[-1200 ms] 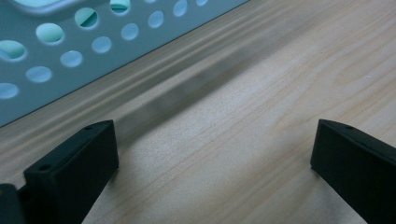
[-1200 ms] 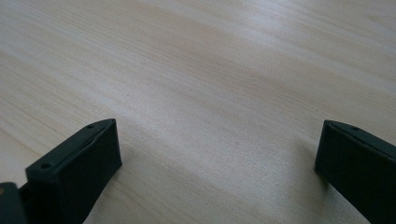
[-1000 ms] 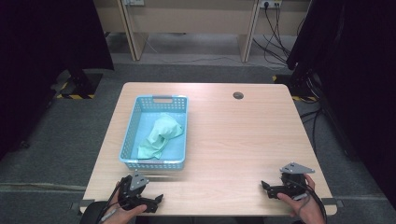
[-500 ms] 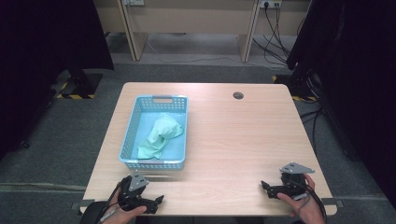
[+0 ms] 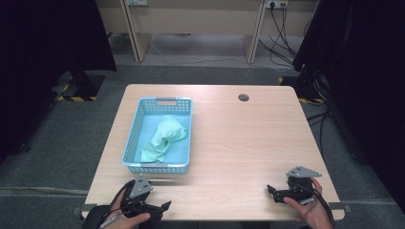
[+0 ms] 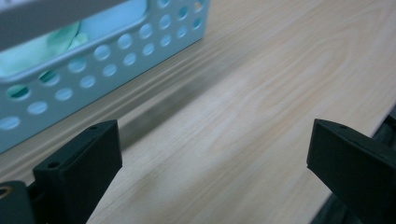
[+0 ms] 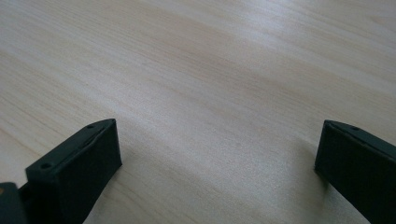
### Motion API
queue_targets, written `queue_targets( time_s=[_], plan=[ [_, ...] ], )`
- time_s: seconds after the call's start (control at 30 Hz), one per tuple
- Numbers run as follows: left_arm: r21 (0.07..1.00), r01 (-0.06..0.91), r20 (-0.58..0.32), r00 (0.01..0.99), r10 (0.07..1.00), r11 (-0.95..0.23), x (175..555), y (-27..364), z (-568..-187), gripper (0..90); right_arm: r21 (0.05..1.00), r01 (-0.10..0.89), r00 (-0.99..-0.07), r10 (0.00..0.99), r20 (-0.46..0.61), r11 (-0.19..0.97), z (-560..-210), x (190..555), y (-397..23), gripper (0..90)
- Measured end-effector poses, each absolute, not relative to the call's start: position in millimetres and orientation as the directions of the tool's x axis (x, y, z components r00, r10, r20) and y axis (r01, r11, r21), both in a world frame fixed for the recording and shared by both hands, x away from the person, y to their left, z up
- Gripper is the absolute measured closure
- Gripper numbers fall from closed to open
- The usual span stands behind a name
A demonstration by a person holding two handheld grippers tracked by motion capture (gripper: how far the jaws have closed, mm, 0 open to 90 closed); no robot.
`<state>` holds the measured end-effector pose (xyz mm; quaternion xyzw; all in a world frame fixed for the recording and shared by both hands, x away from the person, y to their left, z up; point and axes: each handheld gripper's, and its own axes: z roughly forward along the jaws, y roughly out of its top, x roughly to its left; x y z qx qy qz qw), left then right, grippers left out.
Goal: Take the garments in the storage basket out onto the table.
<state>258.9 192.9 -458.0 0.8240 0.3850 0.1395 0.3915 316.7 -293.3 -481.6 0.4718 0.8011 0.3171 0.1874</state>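
Observation:
A light blue perforated basket (image 5: pixel 138 120) stands on the left half of the wooden table, and a crumpled pale green cloth (image 5: pixel 165 139) lies inside it. My left gripper (image 5: pixel 161 208) rests at the table's front edge just below the basket, open and empty. In the left gripper view the basket's wall (image 6: pixel 107 65) stands close at upper left, with green cloth (image 6: pixel 28 53) showing through its holes, and the left gripper (image 6: pixel 212 154) has its jaws wide apart. My right gripper (image 5: pixel 272 192) sits open near the front right edge, over bare wood (image 7: pixel 210 93), holding nothing.
A small dark round grommet (image 5: pixel 243 98) is set in the table (image 5: pixel 239 143) near its far edge. Desk legs and cables stand on the grey floor beyond the table, and dark curtains hang at both sides.

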Motion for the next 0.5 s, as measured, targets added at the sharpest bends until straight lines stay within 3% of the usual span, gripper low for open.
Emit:
queue_targets(
  time_s=[0.5],
  plan=[
    [0.824,0.444,-0.061,0.686,0.725,-0.351,264.2,191.8,-411.4,2.8,0.685,0.637,-0.485,0.875,-0.001,0.354,-481.6,316.7,-293.3,0.4]
  ],
)
